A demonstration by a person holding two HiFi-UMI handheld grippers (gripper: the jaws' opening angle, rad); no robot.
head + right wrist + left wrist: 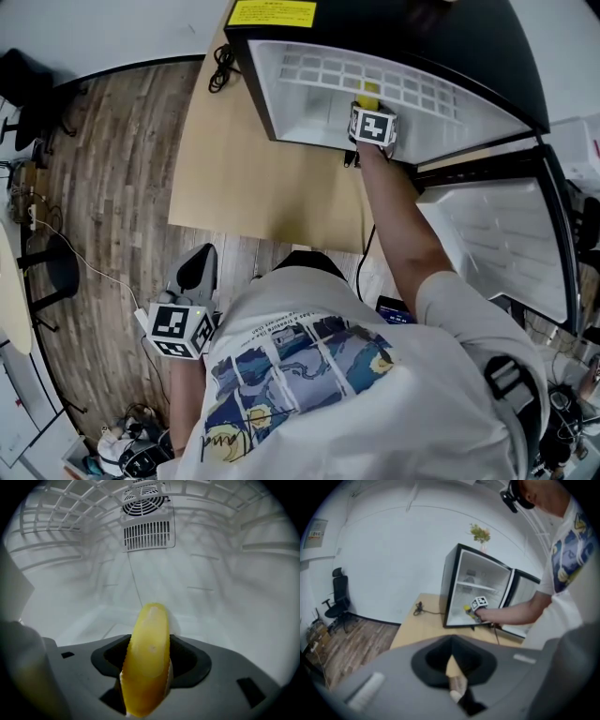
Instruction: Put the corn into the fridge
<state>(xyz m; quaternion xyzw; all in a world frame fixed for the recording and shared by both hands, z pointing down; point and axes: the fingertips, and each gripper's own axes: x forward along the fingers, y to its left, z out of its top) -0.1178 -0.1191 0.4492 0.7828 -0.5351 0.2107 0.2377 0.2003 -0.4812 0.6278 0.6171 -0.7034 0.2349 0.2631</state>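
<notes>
The yellow corn sticks out forward between the jaws of my right gripper, which is shut on it. That gripper reaches into the open black mini fridge, and the corn's tip shows just past the marker cube. In the left gripper view the right gripper and the corn sit at the fridge's lower compartment. My left gripper hangs low at the person's left side, jaws together with nothing held.
The fridge stands on a light wooden table; its door is swung open to the right. A wire shelf and rear fan vent line the inside. A black cable lies on the table. An office chair stands far left.
</notes>
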